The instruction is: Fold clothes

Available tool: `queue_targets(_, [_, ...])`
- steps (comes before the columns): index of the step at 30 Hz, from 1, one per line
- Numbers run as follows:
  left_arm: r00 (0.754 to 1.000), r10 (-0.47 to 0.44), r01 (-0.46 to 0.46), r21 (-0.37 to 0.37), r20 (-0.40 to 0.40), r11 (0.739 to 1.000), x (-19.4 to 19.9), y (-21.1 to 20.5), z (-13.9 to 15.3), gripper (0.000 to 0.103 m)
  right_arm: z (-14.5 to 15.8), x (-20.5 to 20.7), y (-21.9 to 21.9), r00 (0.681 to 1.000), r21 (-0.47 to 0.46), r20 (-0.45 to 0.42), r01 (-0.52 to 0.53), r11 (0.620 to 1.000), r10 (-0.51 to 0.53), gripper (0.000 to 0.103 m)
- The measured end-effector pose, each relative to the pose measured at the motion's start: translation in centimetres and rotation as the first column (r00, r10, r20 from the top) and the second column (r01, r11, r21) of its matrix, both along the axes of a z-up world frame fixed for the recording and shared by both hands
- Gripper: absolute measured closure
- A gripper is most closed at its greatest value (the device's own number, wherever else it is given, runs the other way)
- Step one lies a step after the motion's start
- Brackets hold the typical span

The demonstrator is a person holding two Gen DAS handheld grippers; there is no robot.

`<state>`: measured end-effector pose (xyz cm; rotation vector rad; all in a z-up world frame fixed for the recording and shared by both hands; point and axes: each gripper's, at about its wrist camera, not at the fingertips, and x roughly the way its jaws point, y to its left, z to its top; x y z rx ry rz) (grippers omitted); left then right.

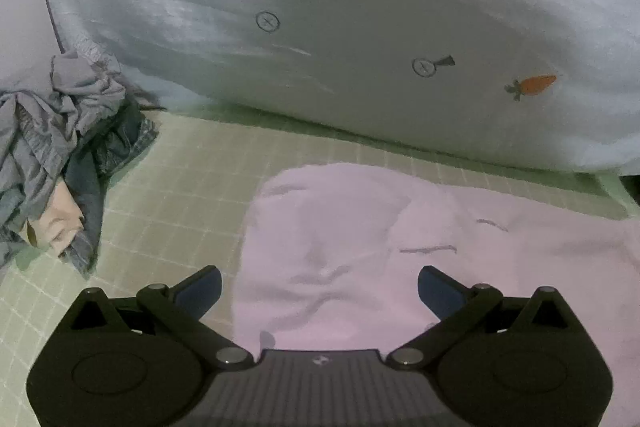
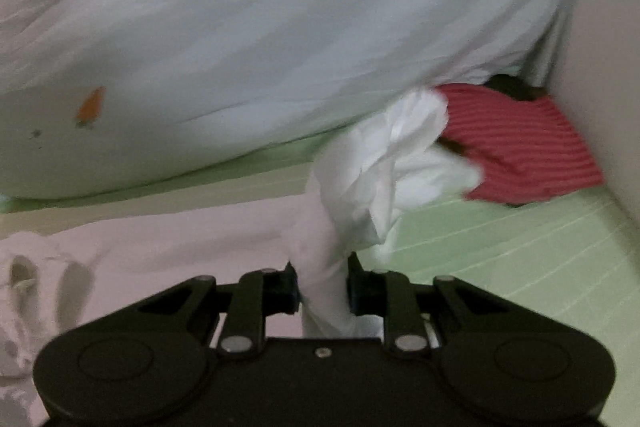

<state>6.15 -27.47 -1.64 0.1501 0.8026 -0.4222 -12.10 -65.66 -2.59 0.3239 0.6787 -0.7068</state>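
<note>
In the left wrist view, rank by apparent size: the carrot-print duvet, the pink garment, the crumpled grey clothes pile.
1. Carrot-print duvet, largest, fills the upper frame.
2. Pink garment, though nearness to the camera enlarges it.
3. Crumpled grey clothes pile, smallest, partly cut off at the left edge.

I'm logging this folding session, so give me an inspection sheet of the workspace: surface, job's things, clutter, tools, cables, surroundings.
Surface: green grid-lined mat, bare between the clothes.
Job's things: pale pink garment spread on the mat; a bunched part of it runs up between the right tool's fingers.
Clutter: crumpled grey-blue clothes pile at the left; red striped cloth at the far right.
Tools: left tool open over the pink garment; right tool shut on the cloth.
Cables: nothing seen.
Surroundings: pale quilt with carrot print behind the mat; plain wall at the right.
</note>
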Motion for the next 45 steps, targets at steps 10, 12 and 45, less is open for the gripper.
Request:
queue_targets(10, [0.997, -0.002, 0.000, -0.029, -0.078, 1.000, 2.2, 1.9, -3.0, 0.000, -8.1, 8.6, 10.5, 0.966, -0.011, -0.221, -0.139, 0.990, 0.133, 0.073])
queue_targets(12, [0.993, 0.017, -0.021, -0.033, -0.115, 0.999, 2.7, 1.9, -3.6, 0.000, -7.7, 8.5, 10.1, 0.968, 0.008, -0.209, -0.139, 0.990, 0.138, 0.072])
queue_targets(45, [0.998, -0.037, 0.040, 0.040, -0.055, 0.998, -7.0, 4.1, -2.6, 0.000, -4.7, 0.9, 8.2, 0.993, 0.013, -0.107, -0.050, 0.999, 0.052, 0.016])
